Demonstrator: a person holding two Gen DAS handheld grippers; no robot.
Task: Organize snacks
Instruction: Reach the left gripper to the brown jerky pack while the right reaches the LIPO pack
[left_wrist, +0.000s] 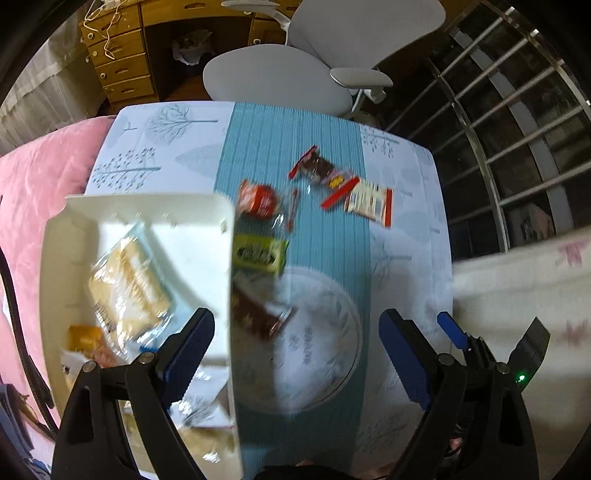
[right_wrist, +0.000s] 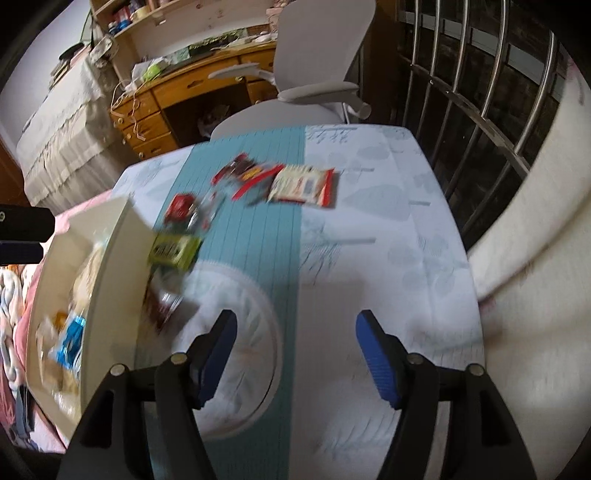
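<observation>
The left gripper (left_wrist: 297, 354) has two black plastic arms with round silver screws. Its fingers (left_wrist: 192, 343) wear bumpy dark blue pads. The right gripper (right_wrist: 295, 358) looks the same, black with blue pads. At four o'clock in the left view, its black body shows a tiny green light (left_wrist: 521, 378).

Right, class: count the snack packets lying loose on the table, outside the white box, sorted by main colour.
Red: 1, the round red packet
Green: 1, the green packet
Brown: 2, the red-ended brown packet and the brown bar
White: 1, the white packet with red ends
Total: 5
</observation>
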